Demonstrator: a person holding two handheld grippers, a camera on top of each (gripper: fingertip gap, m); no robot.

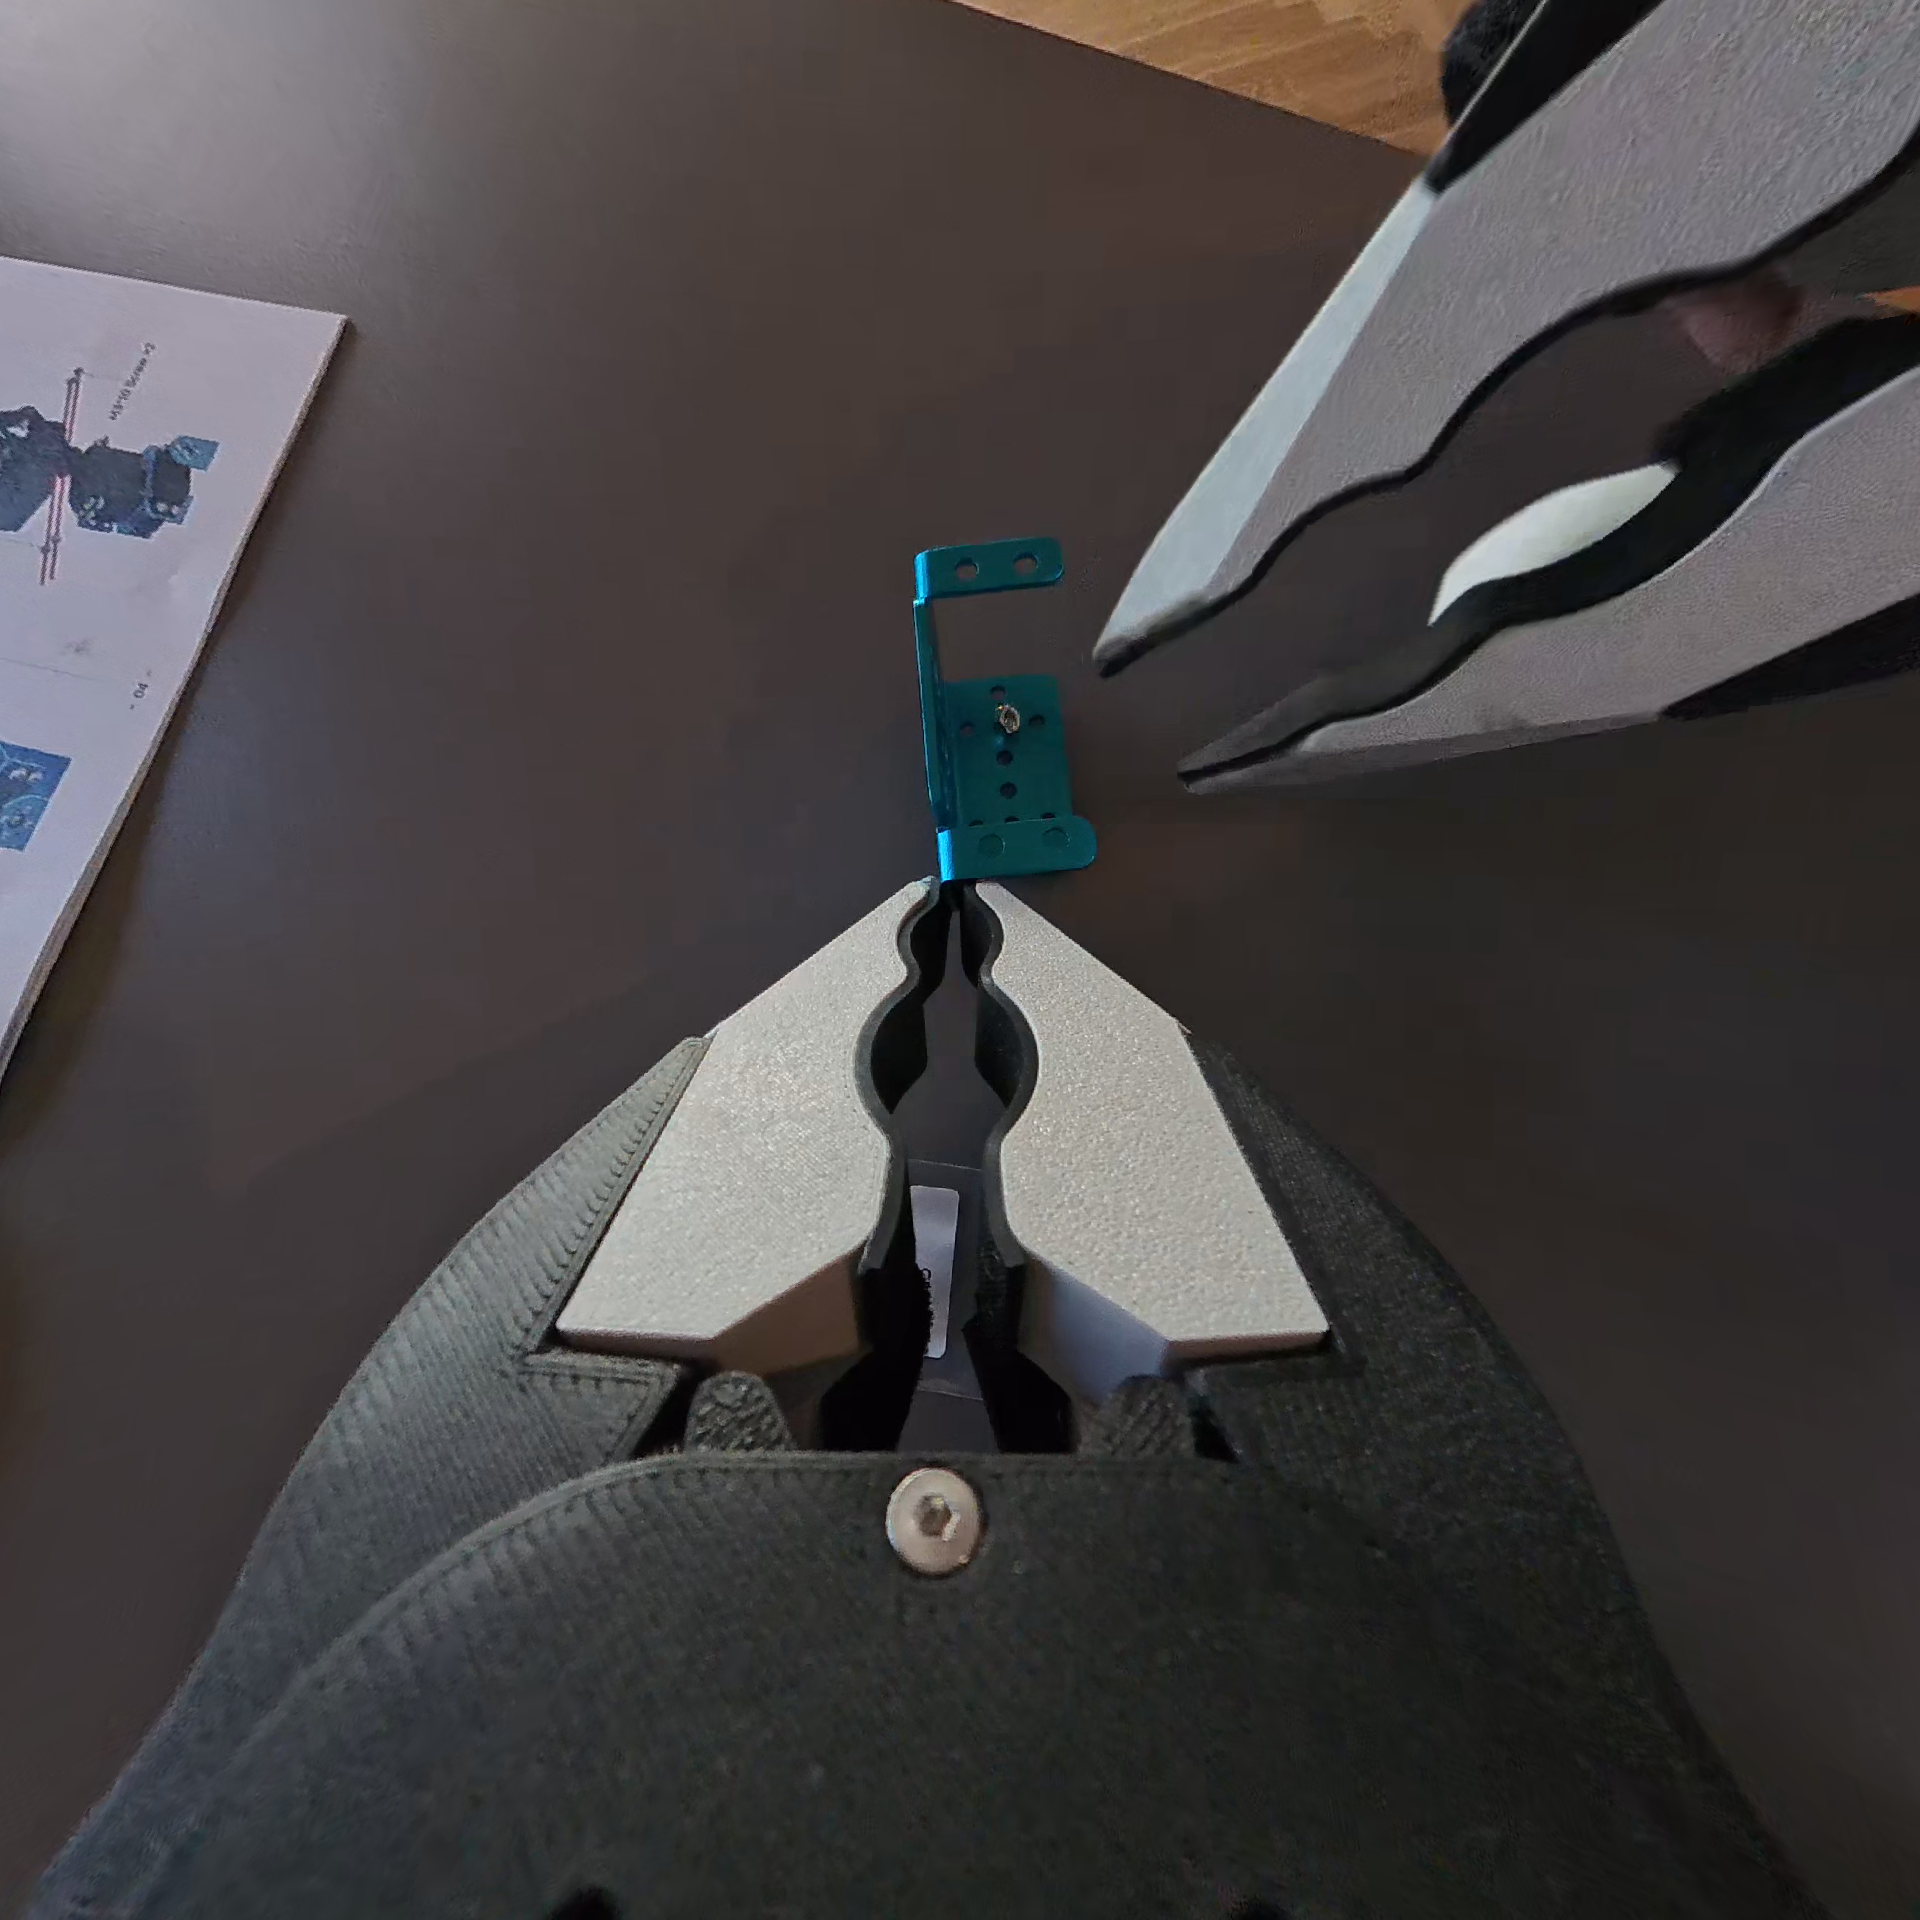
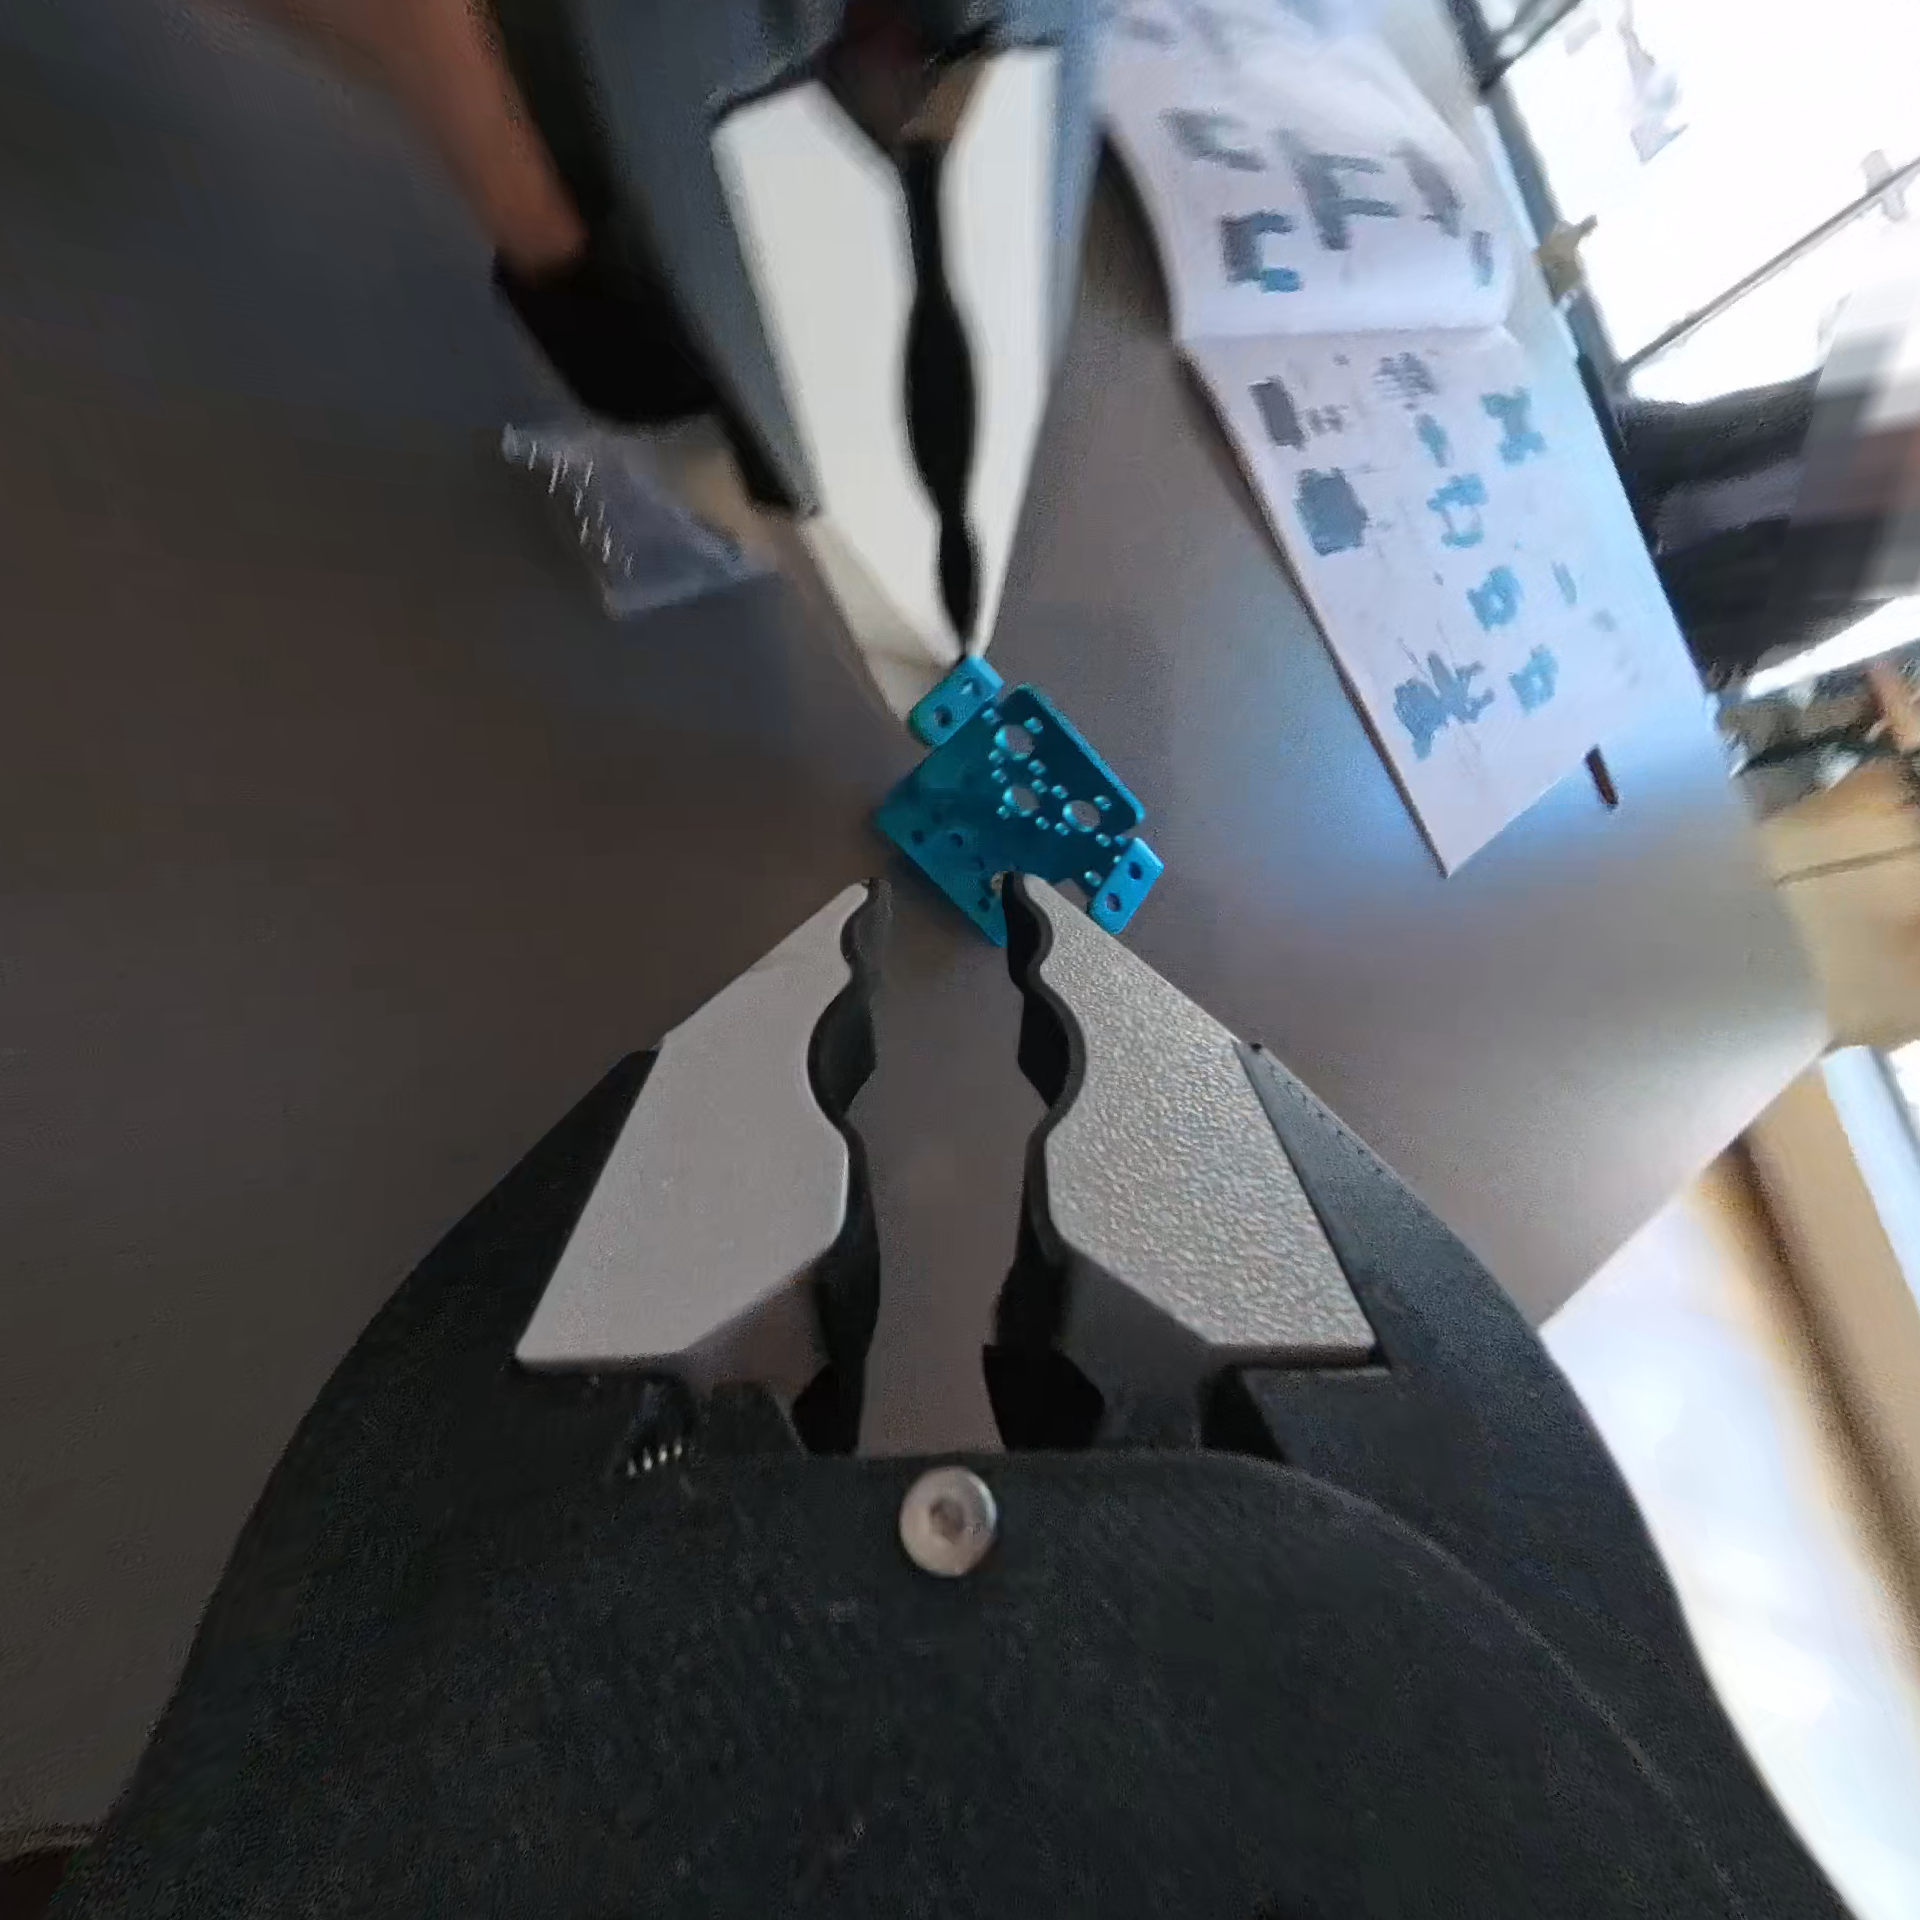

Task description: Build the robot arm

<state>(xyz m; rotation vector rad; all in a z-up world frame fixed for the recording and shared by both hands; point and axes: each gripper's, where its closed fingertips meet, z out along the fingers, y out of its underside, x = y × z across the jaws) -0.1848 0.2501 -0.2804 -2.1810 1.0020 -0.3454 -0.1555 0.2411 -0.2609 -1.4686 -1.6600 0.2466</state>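
A blue metal bracket (image 1: 1000,727) with several holes and a small screw (image 1: 1006,715) stands just above the dark table. My left gripper (image 1: 951,888) is shut on its near edge. In the right wrist view the bracket (image 2: 1023,800) sits between both grippers, with the left gripper (image 2: 966,639) pinching its far tab. My right gripper (image 2: 943,899) is open and empty, and its right fingertip (image 2: 1023,904) is at the bracket's near edge. It also shows in the left wrist view (image 1: 1143,719), to the right of the bracket and a little apart.
An open instruction booklet (image 1: 104,520) lies on the dark table (image 1: 623,312) to the left; it also shows in the right wrist view (image 2: 1403,468). A clear plastic bag (image 2: 644,530) lies farther off. A wooden floor (image 1: 1247,52) lies beyond the table's edge.
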